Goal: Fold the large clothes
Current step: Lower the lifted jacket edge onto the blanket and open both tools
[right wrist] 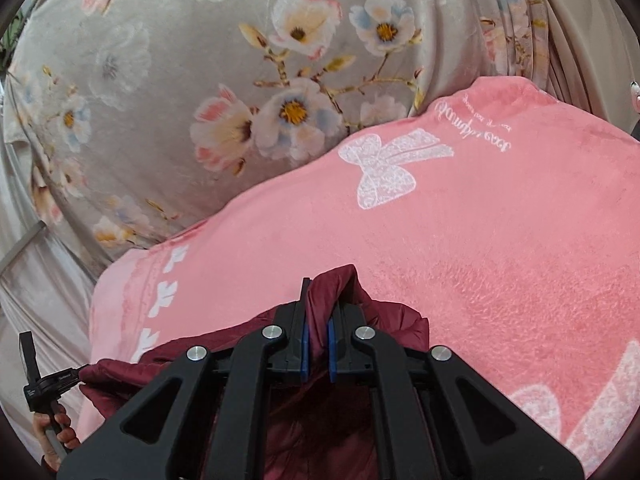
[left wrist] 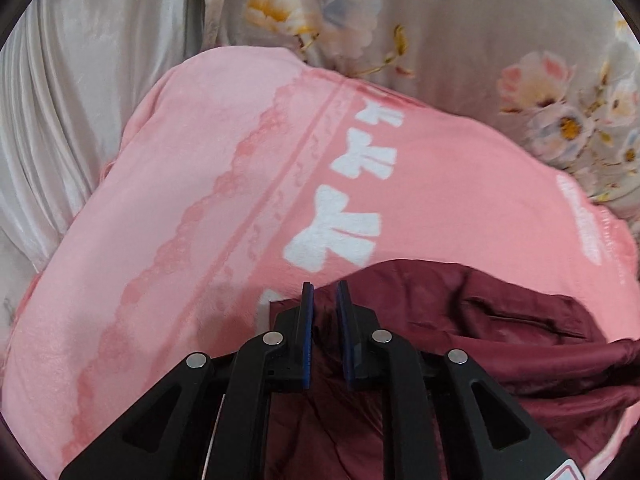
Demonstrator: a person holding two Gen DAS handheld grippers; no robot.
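Observation:
A dark maroon padded garment lies on a pink blanket with white bows. My left gripper is shut on an edge of the garment, cloth pinched between its blue pads. In the right wrist view my right gripper is shut on a raised fold of the same maroon garment, held a little above the pink blanket. The left gripper and the hand holding it show at the lower left of that view.
A grey floral cover lies beyond the pink blanket, also in the left wrist view. Shiny pale sheets bunch up at the left. A metal rail shows at the left edge.

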